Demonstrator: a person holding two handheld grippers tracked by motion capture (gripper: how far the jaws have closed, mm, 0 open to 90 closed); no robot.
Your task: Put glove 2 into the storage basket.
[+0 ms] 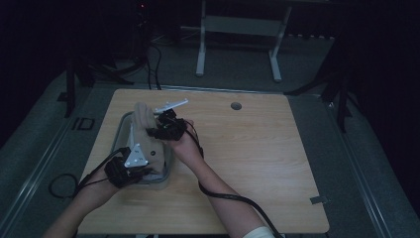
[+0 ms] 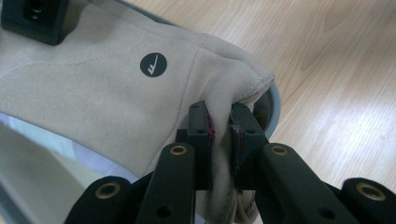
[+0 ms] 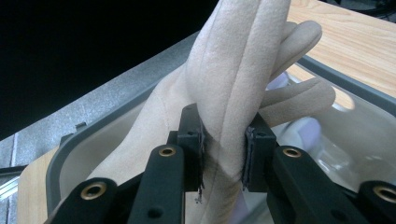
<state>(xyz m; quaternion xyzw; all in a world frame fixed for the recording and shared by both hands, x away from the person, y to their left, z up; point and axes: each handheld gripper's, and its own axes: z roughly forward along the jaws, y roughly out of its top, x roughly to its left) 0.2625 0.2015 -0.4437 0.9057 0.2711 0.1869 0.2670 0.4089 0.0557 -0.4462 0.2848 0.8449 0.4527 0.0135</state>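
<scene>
A beige fabric glove hangs stretched over a clear plastic tub at the table's left. My left gripper is shut on the glove's cuff edge, near a round black logo. In the high view the left gripper sits at the tub's near end. My right gripper is shut on the glove where its fingers begin, and those fingers point up and to the right. In the high view the right gripper is at the tub's far side.
The tub has a grey rim and stands on a light wooden table with a round cable hole. Cables trail from both grippers toward the near edge. A white desk frame stands on the floor beyond the table.
</scene>
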